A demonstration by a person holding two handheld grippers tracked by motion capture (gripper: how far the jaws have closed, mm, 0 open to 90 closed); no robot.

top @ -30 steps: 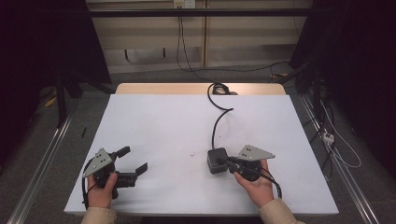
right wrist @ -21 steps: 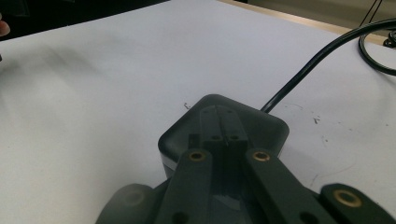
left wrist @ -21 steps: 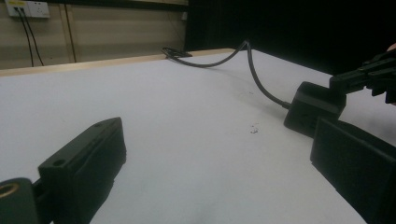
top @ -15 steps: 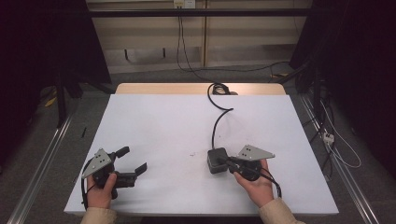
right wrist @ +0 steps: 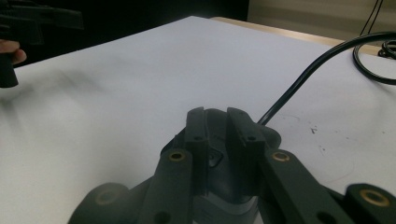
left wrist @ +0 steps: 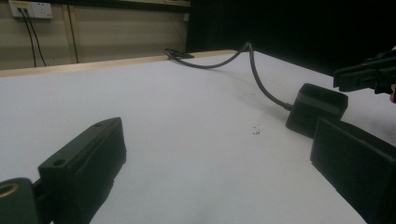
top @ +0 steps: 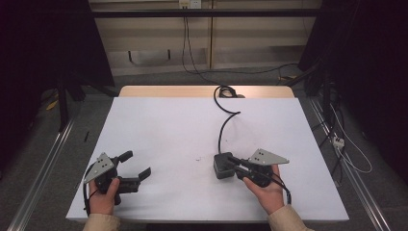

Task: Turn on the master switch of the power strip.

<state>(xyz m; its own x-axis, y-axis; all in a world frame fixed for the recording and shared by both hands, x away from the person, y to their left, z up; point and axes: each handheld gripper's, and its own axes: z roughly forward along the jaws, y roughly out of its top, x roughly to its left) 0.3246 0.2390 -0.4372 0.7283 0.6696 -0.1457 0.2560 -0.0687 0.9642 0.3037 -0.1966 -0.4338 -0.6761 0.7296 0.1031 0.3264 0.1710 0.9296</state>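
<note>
Unmarked black adapter (top: 223, 165) (no label legible)

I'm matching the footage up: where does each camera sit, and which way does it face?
High view: above the person's side, looking forward and down on the table; both hands, left gripper and right gripper show.
Left gripper view: rides the left gripper, looking between its wide jaws across the table.
Right gripper view: rides the right gripper, looking over its near-closed jaws.
All three views share the black box and its cable.

White-topped table (top: 159, 130); black adapter box (top: 222, 165) on it, its cable (top: 222, 126) trailing to far edge.
</note>
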